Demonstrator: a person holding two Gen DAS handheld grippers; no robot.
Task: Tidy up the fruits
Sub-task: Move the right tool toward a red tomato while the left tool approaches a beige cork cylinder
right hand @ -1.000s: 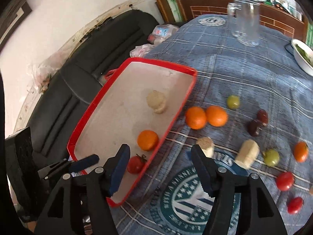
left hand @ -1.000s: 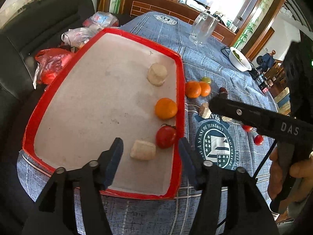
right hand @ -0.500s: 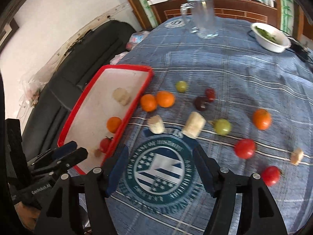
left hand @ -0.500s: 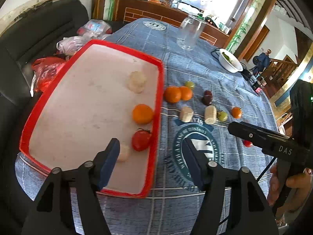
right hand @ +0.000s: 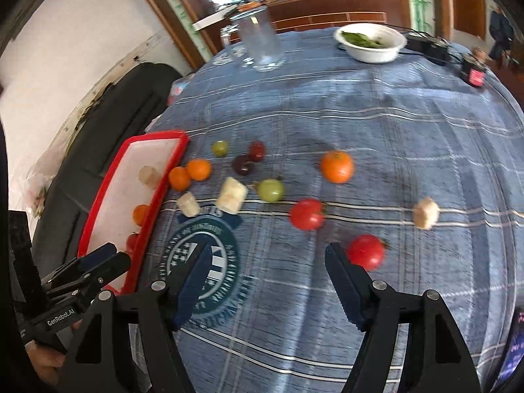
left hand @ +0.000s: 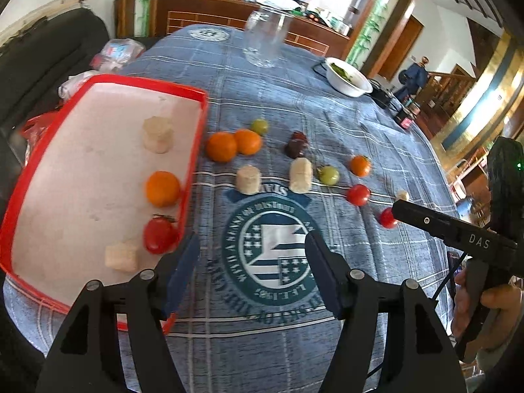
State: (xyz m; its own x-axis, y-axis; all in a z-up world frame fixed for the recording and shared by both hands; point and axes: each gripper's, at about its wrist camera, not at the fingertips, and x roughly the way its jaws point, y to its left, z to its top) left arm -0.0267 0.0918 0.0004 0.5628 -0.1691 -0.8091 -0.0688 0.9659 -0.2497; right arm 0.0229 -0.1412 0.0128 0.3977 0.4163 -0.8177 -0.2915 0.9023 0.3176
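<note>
1. Left wrist view: the left gripper (left hand: pixel 252 268) hangs over the round green emblem (left hand: pixel 267 245) on the blue plaid tablecloth (left hand: pixel 294 98), its jaws parted with only cloth between them.
2. A red-rimmed tray (left hand: pixel 196 150) lies to the left. Inside it are an orange (left hand: pixel 162 188), a red tomato (left hand: pixel 159 235) and two pale banana pieces (left hand: pixel 157 134), all near its right rim.
3. Just outside that rim sit two more oranges (left hand: pixel 221 146), touching each other, with a green tomato (left hand: pixel 259 125) behind them.
4. Further right are two dark fruits (left hand: pixel 296 145), two pale chunks (left hand: pixel 249 179), and red tomatoes (left hand: pixel 358 195).
5. The right gripper (left hand: pixel 458 232) enters from the right edge, held by a hand (left hand: pixel 484 311).
6. Right wrist view: the right gripper (right hand: pixel 267 276) is spread open above the cloth, empty. A red tomato (right hand: pixel 366 251) lies just beyond its right finger (right hand: pixel 344 278), outside the jaws.
7. Another red tomato (right hand: pixel 307 214), a green one (right hand: pixel 270 190), an orange fruit (right hand: pixel 337 167) and a pale piece (right hand: pixel 425 213) are scattered ahead.
8. At the far end stand a clear glass jug (right hand: pixel 258 42) and a white bowl (right hand: pixel 370 50) of greens.
</note>
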